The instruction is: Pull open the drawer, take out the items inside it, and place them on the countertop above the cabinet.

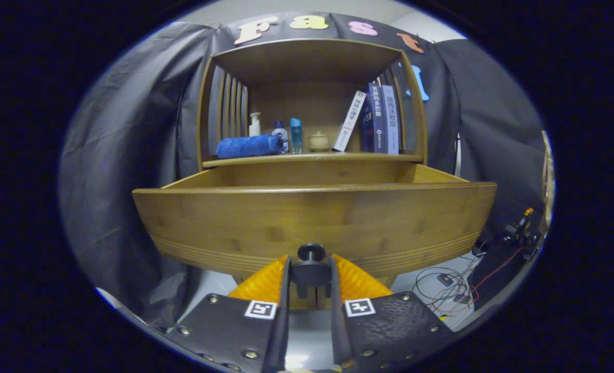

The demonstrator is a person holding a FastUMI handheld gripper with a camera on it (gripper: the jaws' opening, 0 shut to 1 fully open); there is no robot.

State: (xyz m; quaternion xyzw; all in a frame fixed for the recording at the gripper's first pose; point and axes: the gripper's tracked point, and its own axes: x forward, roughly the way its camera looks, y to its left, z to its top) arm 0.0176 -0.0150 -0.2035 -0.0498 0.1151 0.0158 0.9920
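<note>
The wooden drawer (315,220) stands pulled out of the cabinet, its wide front panel just ahead of my fingers. Its dark round knob (311,253) sits between my fingers (285,274), and my gripper (311,270) is shut on it. The front panel hides the drawer's floor, so I cannot tell what lies inside. Above the drawer is the countertop (312,158), set inside a wooden shelf frame. A rolled blue towel (249,146) lies on the countertop's left part.
On the countertop stand a white pump bottle (254,124), two small blue bottles (295,135), a small tan jar (318,141) and three leaning books (377,120). Cables (449,290) and a small device (516,228) lie on the floor at the right.
</note>
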